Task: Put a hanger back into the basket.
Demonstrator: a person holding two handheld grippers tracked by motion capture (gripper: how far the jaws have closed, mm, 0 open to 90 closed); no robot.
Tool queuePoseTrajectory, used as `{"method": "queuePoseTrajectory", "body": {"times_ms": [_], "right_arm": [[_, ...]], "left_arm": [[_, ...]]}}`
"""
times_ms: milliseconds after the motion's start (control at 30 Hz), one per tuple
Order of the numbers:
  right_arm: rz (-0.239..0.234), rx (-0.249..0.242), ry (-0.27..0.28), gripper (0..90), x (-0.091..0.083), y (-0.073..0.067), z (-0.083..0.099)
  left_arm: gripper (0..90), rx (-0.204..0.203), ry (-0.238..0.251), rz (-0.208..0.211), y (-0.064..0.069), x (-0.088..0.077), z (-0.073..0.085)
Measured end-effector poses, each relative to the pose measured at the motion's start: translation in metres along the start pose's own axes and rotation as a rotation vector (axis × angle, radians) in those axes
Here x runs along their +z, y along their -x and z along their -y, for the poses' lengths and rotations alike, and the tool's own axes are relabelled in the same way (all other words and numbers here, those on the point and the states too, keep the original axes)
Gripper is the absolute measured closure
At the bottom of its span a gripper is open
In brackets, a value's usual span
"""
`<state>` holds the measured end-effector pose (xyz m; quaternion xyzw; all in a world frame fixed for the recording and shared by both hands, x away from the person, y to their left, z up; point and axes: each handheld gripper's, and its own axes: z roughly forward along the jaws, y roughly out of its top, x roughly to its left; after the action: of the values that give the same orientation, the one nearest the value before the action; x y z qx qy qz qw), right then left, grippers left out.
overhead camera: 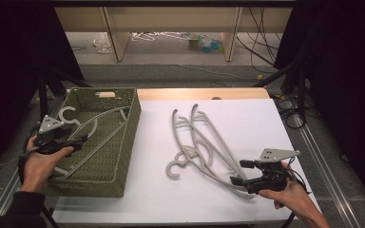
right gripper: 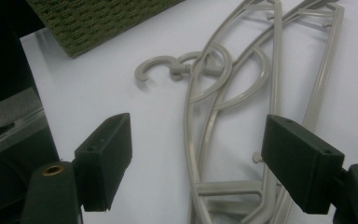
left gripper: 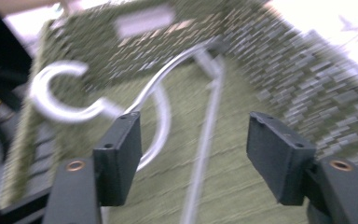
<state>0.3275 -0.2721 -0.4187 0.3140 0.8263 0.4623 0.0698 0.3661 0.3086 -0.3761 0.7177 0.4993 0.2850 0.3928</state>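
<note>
A grey plastic hanger (overhead camera: 92, 128) lies inside the green woven basket (overhead camera: 130, 137) at the left of the table. My left gripper (overhead camera: 78, 141) hovers over the basket's left side, jaws open. In the left gripper view the open gripper (left gripper: 193, 154) looks down on that hanger's hook (left gripper: 70, 116) and bar, with nothing between the pads. A small pile of grey hangers (overhead camera: 204, 142) rests on the white table top. My right gripper (overhead camera: 240, 172) sits at the pile's near right end. In the right gripper view the open gripper (right gripper: 198, 158) straddles the hangers (right gripper: 242, 84) without touching them.
The basket's corner (right gripper: 88, 18) shows at the top left of the right gripper view. The white sheet (overhead camera: 247, 118) covers the table to the right of the basket. Dark stands and cables flank both table sides.
</note>
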Motion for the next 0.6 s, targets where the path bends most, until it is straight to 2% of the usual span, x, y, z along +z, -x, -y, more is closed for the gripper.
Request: {"method": "queuePoseTrajectory", "body": {"times_ms": [67,100,133,200,267,467,600], "right_arm": [[0.007,0.005,-0.007,24.5,-0.001,-0.001,-0.001],[0.009,-0.001,0.013,24.4,0.0,-0.001,-0.001],[0.016,0.0,0.01,24.4,0.0,-0.002,-0.001],[0.006,0.008,0.013,24.3,0.0,-0.003,-0.001],[0.006,0.01,0.014,24.2,-0.001,-0.004,-0.001],[0.013,0.008,0.026,23.6,0.001,-0.005,0.0],[0.0,0.011,0.014,23.5,0.001,-0.006,0.001]], "left_arm": [[29.5,0.0,0.024,0.028,0.013,-0.002,-0.001],[28.0,0.014,0.036,0.047,0.019,-0.003,-0.002],[27.1,0.021,0.047,0.058,0.027,-0.005,-0.003],[23.4,0.023,0.059,0.08,0.038,-0.007,-0.005],[23.2,0.052,0.082,0.107,0.052,-0.012,-0.007],[22.3,0.071,0.131,0.169,0.089,-0.02,-0.005],[22.2,0.092,0.138,0.219,0.111,-0.021,0.0]]}}
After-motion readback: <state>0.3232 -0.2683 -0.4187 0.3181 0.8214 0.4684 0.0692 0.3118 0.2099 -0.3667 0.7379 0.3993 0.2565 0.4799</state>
